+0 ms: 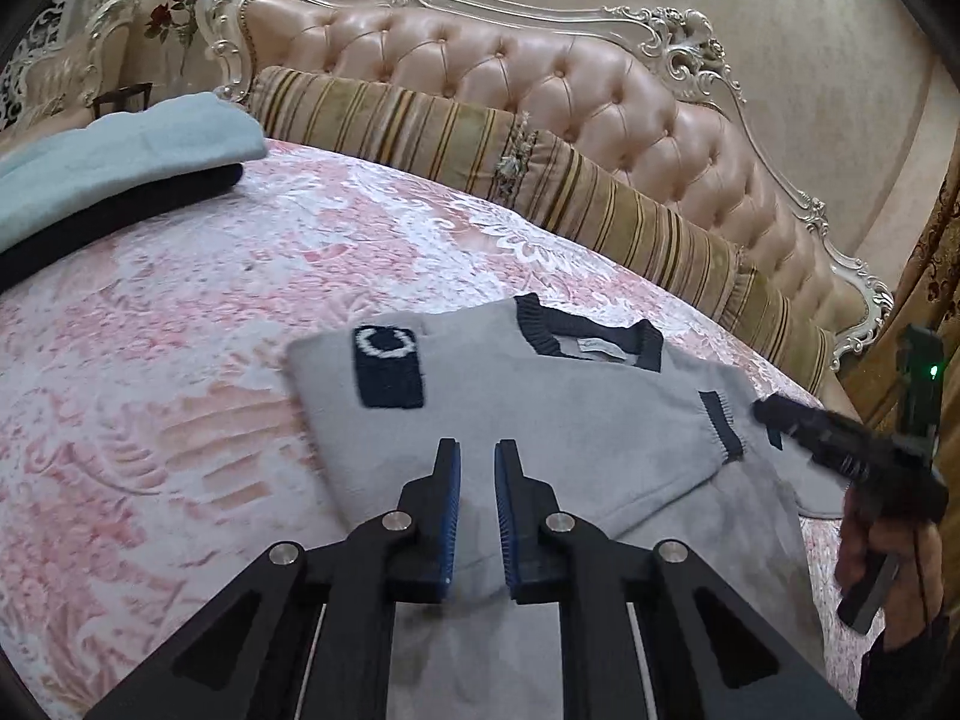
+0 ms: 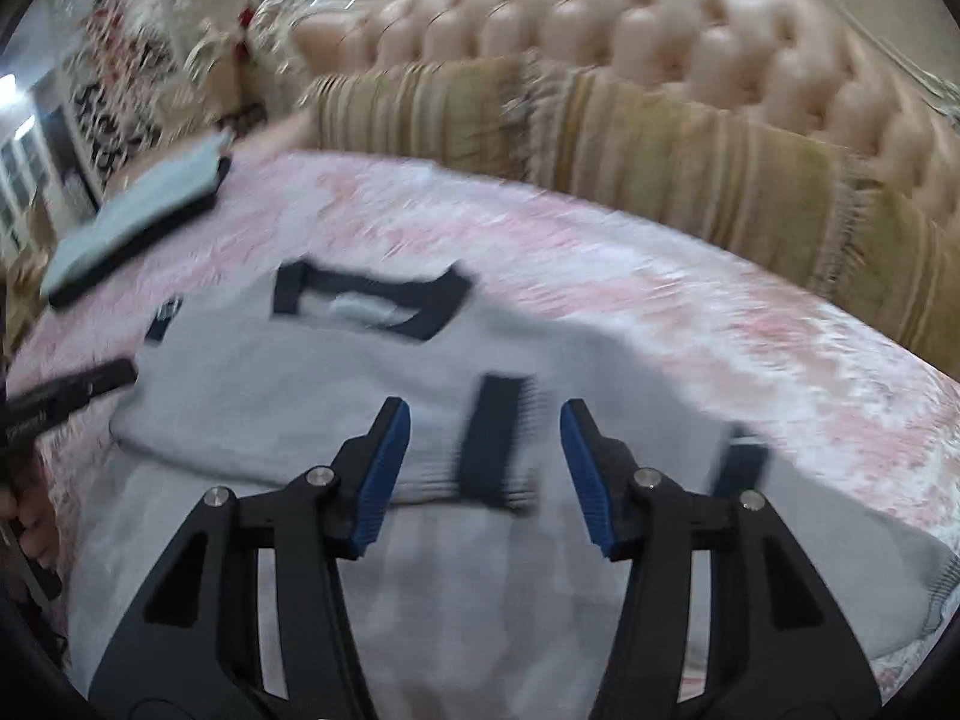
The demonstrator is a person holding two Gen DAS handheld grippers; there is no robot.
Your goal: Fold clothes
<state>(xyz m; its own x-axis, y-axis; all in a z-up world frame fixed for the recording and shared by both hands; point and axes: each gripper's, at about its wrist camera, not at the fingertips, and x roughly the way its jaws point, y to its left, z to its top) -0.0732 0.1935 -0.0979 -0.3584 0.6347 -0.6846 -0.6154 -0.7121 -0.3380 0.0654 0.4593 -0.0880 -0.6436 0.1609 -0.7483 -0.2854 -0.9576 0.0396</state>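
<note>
A grey knit sweater [image 1: 540, 420] with navy collar, navy cuffs and a navy chest patch lies flat on the pink bedspread [image 1: 180, 312], sleeves folded across its body. My left gripper [image 1: 477, 450] hovers over its lower left part, jaws a narrow gap apart and empty. My right gripper [image 2: 485, 414] is open wide over a navy sleeve cuff [image 2: 495, 438] on the sweater [image 2: 360, 372], holding nothing. The right gripper also shows at the right edge of the left wrist view [image 1: 774, 411], and the left gripper at the left edge of the right wrist view [image 2: 114, 375]. The right wrist view is blurred.
A folded stack, light blue garment [image 1: 120, 150] over a dark one, lies at the far left of the bed. Striped bolster pillows [image 1: 480, 156] line the tufted pink headboard [image 1: 540, 84]. A curtain [image 1: 936, 276] hangs at the right.
</note>
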